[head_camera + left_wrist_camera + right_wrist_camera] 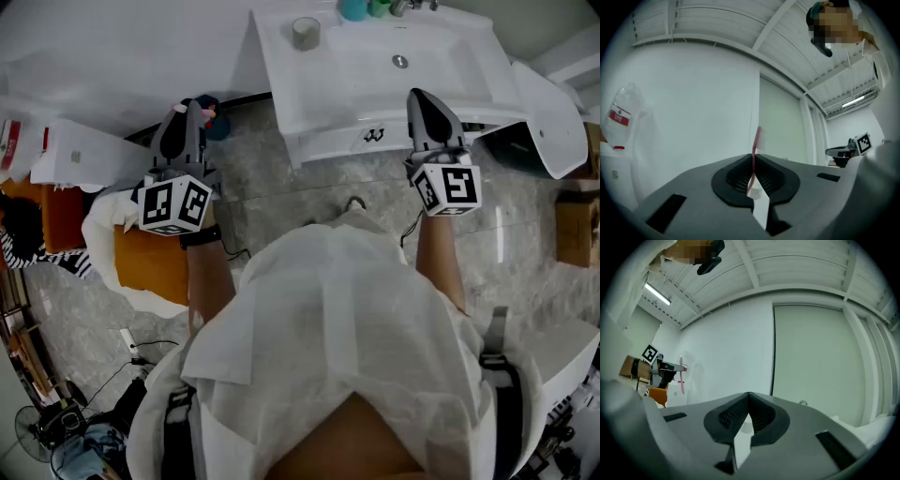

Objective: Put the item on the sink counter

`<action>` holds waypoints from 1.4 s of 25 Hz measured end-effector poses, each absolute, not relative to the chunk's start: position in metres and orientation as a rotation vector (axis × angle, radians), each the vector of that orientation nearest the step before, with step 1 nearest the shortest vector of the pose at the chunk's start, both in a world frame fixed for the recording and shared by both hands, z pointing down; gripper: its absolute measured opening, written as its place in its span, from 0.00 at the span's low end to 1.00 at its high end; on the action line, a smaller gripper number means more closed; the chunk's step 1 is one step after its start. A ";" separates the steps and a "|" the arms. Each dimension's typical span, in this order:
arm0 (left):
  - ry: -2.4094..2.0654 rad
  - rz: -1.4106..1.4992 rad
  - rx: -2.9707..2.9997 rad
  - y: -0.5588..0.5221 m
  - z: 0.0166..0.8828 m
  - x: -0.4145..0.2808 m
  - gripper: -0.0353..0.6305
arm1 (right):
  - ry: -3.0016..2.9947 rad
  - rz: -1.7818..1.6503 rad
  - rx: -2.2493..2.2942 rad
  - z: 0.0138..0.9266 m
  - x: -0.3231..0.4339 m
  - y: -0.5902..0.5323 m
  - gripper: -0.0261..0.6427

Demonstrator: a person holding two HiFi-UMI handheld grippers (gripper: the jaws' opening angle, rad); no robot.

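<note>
Now the toothbrush (757,137) stands upright, clamped in the left gripper (753,158) fingers, left of the sink bench (281,82); right gripper (748,398) fingers together, empty.

White ceramic sink bench (277,66) at top centre of the frame, with a basin sunk in its middle and a round metal drain (400,62) in the basin. On the bench rim, a small greyish round cup (306,33) stands at the upper left. A teal rounded container (353,9) and a green item (379,7) sit at the back edge, cut off by the frame top, with a metal tap (412,7) just beside them.

Grey marbled tile floor (281,202) below. On it: orange block draped with white cloth (155,267) at left, black cables (141,352) lower left, small fan (33,436) in the bottom left corner, brown cardboard boxes (574,230) at the right edge.
</note>
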State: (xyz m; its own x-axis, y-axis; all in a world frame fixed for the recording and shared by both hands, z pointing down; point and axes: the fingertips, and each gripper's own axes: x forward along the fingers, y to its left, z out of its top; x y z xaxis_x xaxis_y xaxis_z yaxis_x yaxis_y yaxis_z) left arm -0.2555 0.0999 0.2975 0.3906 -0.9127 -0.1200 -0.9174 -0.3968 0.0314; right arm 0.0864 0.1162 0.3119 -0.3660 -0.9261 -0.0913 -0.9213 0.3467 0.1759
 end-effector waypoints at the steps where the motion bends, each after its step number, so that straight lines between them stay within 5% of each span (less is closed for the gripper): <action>1: 1.699 0.192 -2.588 0.099 0.296 -0.256 0.10 | -2.560 -0.311 1.754 0.311 0.086 0.116 0.05; 35: 1.649 0.237 -2.660 0.096 0.293 -0.235 0.10 | -2.604 -0.240 1.727 0.317 0.096 0.112 0.05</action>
State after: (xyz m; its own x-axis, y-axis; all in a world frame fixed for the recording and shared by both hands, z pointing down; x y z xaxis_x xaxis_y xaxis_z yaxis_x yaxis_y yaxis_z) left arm -0.2345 0.0962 0.2930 0.4365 -0.8903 -0.1295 -0.8908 -0.4479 0.0770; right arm 0.0961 0.1121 0.3165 -0.3925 -0.9164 -0.0782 -0.9153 0.3809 0.1312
